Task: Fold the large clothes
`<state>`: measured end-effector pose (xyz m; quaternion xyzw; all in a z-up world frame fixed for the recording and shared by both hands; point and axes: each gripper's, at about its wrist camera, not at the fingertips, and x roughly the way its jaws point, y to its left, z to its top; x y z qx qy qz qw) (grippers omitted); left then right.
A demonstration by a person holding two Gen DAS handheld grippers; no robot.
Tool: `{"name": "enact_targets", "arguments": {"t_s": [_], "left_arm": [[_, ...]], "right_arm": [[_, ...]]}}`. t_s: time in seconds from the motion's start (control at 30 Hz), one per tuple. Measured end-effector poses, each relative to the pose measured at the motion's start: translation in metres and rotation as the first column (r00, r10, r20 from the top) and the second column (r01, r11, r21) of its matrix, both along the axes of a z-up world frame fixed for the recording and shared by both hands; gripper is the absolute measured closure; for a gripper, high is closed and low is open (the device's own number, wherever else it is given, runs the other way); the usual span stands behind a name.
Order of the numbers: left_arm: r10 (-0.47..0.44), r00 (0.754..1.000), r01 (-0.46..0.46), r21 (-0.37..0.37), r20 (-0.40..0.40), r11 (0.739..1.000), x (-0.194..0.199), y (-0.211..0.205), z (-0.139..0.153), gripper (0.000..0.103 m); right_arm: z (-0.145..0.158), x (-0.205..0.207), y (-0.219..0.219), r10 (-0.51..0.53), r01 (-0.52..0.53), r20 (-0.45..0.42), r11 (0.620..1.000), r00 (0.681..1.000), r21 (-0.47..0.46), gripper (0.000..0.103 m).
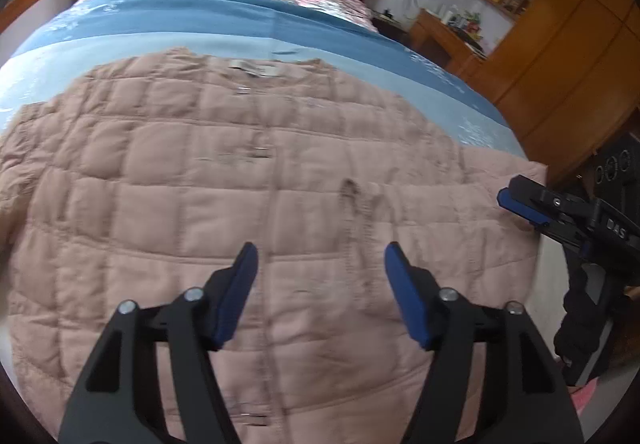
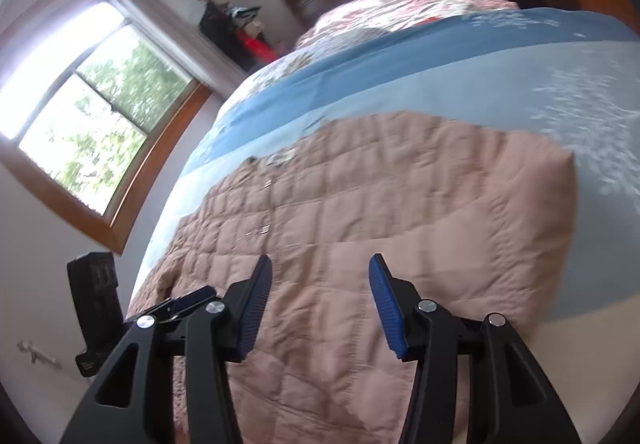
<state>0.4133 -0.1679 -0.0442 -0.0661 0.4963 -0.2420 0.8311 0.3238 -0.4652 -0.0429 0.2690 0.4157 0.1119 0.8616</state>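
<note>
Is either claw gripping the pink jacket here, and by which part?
Nothing is held. The left claw and right claw are both open above the pink quilted jacket, which lies flat on the bed.

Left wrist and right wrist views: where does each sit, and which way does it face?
Left wrist: behind the open left gripper, facing the headboard across the pink jacket; right gripper at right.
Right wrist: behind the open right gripper, angled toward the window; left gripper low left.
Shared: jacket, blue bedspread.

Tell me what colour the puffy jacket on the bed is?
Dusty pink, with square quilting; the jacket shows best in the left wrist view.
</note>
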Motion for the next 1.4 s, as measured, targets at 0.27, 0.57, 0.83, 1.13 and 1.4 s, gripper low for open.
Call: {"name": "enact_targets", "arguments": {"t_s": [0.27, 0.57, 0.83, 1.13, 1.4], "left_arm": [[-0.081, 0.991, 0.083, 0.017, -0.109, 0.996, 0.004, -0.066, -0.035, 0.087], [0.033, 0.998, -0.033, -0.017, 0.050, 0.999, 0.001, -0.023, -0.001, 0.101], [0.234, 0.960, -0.245, 0.059, 0.154, 0.968, 0.021, 0.068, 0.027, 0.101], [0.263, 0.965, -0.259, 0.181, -0.001, 0.949, 0.058, 0.094, -0.049, 0.097], [0.291, 0.950, -0.305, 0.133, 0.115, 0.943, 0.038, 0.107, -0.012, 0.066]], "right_arm": [[-0.013, -0.023, -0.061, -0.166, 0.165, -0.012, 0.986, 0.986, -0.038, 0.053], [0.006, -0.043, -0.090, -0.195, 0.186, 0.109, 0.979, 0.975, 0.085, 0.053], [-0.023, -0.005, -0.044, -0.091, 0.091, 0.021, 0.996, 0.996, 0.014, 0.054], [-0.068, 0.023, -0.005, -0.054, 0.039, -0.119, 0.992, 0.991, -0.122, 0.055], [-0.026, 0.007, 0.001, -0.057, 0.049, -0.050, 0.988, 0.997, -0.144, 0.054]]}}
